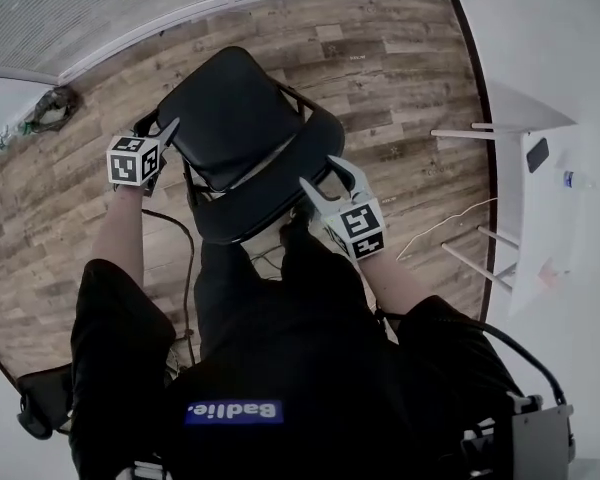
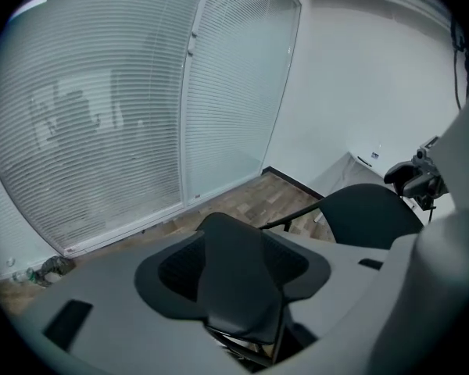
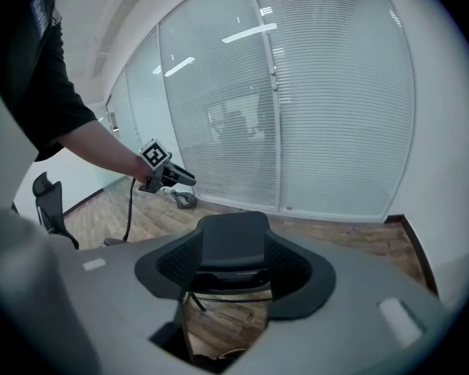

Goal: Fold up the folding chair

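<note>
A black folding chair stands open on the wood floor, with its seat (image 1: 230, 113) beyond the curved backrest (image 1: 265, 203). My left gripper (image 1: 170, 133) is at the chair's left side, where seat and backrest meet. In the left gripper view a black padded part of the chair (image 2: 238, 287) lies between the pads, which stand apart from it. My right gripper (image 1: 325, 180) straddles the right end of the backrest. In the right gripper view the padded panel (image 3: 233, 241) sits between the spread pads, with frame tubes below it. Both grippers are open.
A white table (image 1: 545, 118) with a bottle (image 1: 578, 180) stands at the right, near the wall. A black cable (image 1: 185, 243) runs over the floor under the chair. A glass wall with blinds (image 2: 141, 116) closes the far side. An office chair (image 3: 51, 201) stands at the left.
</note>
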{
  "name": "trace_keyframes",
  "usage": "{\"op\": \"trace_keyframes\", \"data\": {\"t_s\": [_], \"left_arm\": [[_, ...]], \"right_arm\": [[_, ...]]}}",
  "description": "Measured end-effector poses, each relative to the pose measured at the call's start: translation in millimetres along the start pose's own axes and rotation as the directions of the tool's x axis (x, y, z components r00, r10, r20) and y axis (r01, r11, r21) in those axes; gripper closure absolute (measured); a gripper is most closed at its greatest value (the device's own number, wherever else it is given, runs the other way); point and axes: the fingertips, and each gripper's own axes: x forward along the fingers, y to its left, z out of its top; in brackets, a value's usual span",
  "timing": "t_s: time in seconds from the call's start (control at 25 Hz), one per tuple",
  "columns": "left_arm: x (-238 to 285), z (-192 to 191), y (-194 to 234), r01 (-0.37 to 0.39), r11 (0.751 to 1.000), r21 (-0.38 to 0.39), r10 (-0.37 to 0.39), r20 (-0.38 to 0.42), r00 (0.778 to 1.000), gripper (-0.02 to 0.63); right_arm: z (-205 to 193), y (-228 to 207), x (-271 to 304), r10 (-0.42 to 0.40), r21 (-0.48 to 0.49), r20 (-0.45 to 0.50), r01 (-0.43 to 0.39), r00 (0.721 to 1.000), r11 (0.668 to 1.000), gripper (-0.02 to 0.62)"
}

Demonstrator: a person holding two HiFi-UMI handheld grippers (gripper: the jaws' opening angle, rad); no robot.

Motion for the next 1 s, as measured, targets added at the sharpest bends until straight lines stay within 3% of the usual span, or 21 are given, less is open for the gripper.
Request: {"op": "trace_keyframes", "data": {"t_s": [0.2,0.36,0.52,0.76,1.0], "left_arm": [[38.6,-15.8,35.7,0.058,0.998,0.019,-0.057,-0.052,0.997,0.380],[68.2,-30.6,67.0,0.097,0.994,0.041,-0.092,-0.097,0.991,0.364],[95.7,-41.5,92.6,0.124,0.989,0.078,-0.111,-0.146,0.983,0.355],[133.9,-57.4,118.1,0.163,0.980,0.113,-0.137,-0.208,0.968,0.353],[166.6,-80.8,138.5,0.190,0.974,0.122,-0.152,-0.270,0.951,0.353]], "right_arm": [[-4.9,-12.0,4.6,-0.150,0.166,-0.004,0.148,0.989,0.975,0.372],[-0.9,-16.7,6.7,-0.253,0.319,0.005,0.238,0.968,0.917,0.354],[-6.4,-19.4,0.2,-0.335,0.400,-0.023,0.315,0.942,0.861,0.347],[-21.6,-11.8,3.5,-0.373,0.429,-0.082,0.370,0.924,0.824,0.337],[-36.6,-5.3,0.7,-0.401,0.533,-0.131,0.405,0.907,0.743,0.337]]}}
